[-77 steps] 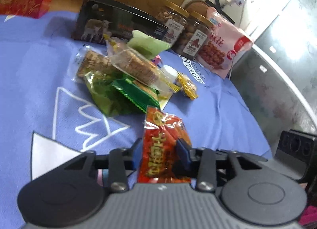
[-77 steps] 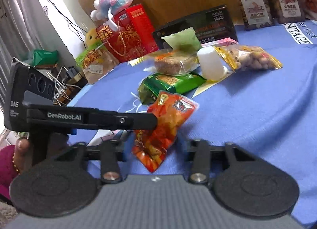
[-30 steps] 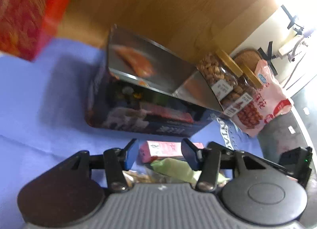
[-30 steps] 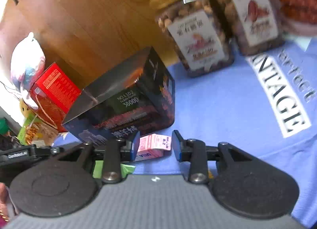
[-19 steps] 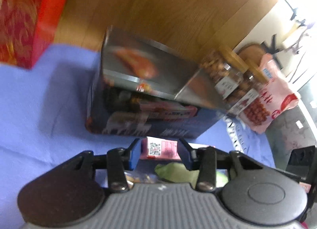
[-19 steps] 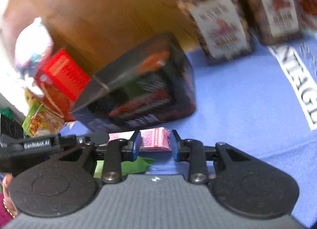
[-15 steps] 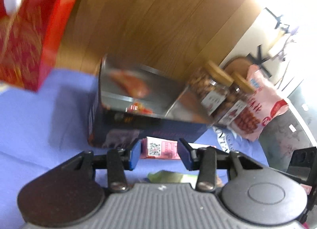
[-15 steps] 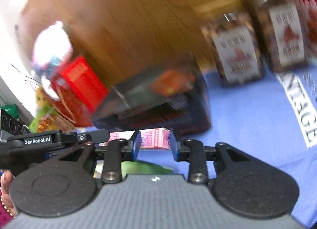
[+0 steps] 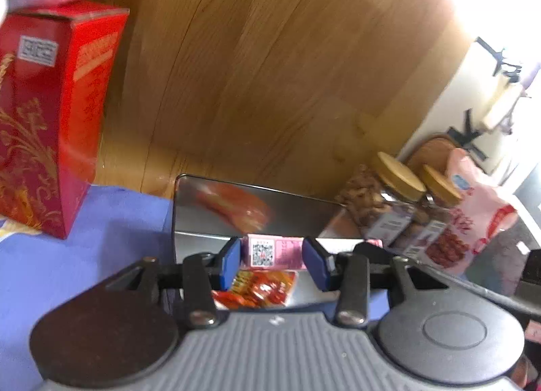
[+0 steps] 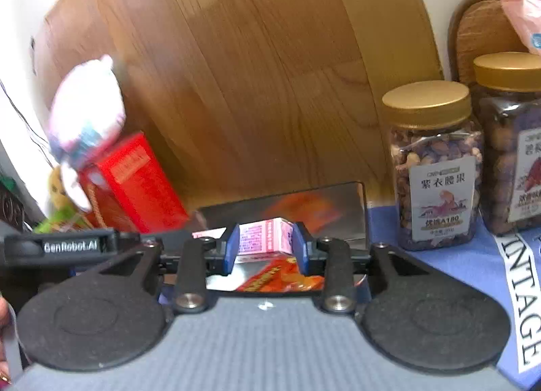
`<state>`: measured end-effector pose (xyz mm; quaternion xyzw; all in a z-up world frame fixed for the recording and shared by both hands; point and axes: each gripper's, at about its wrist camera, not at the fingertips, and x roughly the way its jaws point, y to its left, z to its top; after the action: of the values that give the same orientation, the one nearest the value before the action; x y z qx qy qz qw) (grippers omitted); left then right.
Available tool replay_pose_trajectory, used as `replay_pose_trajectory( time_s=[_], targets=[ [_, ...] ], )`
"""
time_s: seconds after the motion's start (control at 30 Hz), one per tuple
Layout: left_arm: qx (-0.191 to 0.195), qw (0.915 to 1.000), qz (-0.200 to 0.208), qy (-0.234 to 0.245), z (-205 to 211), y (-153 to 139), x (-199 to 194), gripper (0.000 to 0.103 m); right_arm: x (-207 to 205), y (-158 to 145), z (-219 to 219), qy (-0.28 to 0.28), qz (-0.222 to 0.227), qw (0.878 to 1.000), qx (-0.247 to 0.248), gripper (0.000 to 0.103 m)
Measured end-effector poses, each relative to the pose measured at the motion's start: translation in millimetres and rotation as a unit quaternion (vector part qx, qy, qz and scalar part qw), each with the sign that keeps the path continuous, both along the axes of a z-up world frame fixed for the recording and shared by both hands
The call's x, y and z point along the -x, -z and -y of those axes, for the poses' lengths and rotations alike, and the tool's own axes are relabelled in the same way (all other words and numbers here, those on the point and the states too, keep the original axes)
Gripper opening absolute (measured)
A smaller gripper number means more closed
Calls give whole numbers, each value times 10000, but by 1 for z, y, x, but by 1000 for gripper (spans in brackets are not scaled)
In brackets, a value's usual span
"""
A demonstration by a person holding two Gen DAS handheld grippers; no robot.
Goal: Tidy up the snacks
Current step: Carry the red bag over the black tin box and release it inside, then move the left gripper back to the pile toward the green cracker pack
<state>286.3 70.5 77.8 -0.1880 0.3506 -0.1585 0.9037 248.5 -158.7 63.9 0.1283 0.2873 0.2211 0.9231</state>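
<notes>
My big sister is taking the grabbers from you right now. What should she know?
Left gripper: shut on the pink carton, at the end with the square code.
Right gripper: shut on the same pink carton, at its other end. Both hold it up above the shiny-topped dark box.
An orange-red snack packet lies on the box top, just under the carton.
Two gold-lidded nut jars and a pink bag stand to the right, a red box to the left.
Done: carton picked up, packet on the box.
Left: set the carton down, probably beside the packet. Let go with both grippers together.

Plush toy [image 10: 84, 113] atop wood-panel backdrop [image 9: 287, 69]
</notes>
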Motion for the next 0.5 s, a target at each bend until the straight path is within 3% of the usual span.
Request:
replay_pose_trajectory(
  time_s=[0.17,0.27,0.4,0.5],
  targets=[
    [-99,9996,-230,-113,2,16,-15,45,-11,17,-6,-37,-177,9997,138,47],
    [-103,9997,-167,-149,-1,15,-7,46,-4,15,1,96,-32,9999,117,48],
    [117,9999,-39,-98,-10,4,22,46,22,6,24,30,38,9997,-247,48],
    [215,9997,87,58,-12,2,59,52,47,14,35,-286,-280,9969,-671,49]
  ],
)
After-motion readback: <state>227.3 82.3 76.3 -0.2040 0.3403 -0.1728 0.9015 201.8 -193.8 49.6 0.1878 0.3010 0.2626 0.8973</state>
